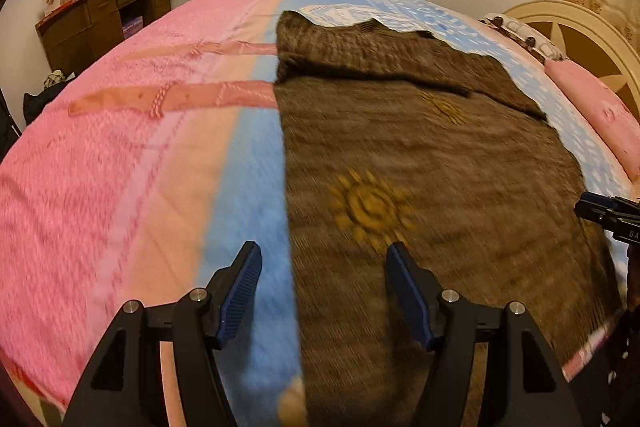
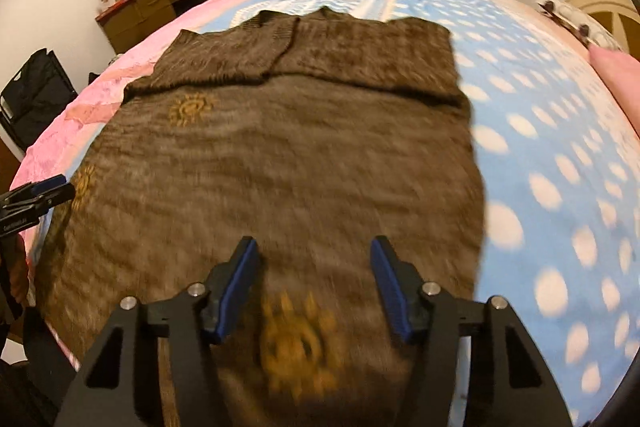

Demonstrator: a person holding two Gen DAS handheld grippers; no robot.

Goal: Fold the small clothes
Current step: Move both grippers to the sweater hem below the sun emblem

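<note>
Left gripper [image 1: 322,291], right gripper [image 2: 314,285]: black frames, silver screws, blue ribbed pads

Bedspread [image 2: 540,147] lies bare right of the sweater [image 2: 280,167]; pillows [image 1: 592,107] and a headboard [image 1: 580,39] block the far right edge.

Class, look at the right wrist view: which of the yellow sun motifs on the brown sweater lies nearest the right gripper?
The large yellow sun motif at the brown knitted sweater's near edge, just below the right gripper. The other suns sit far off along its left side.
</note>
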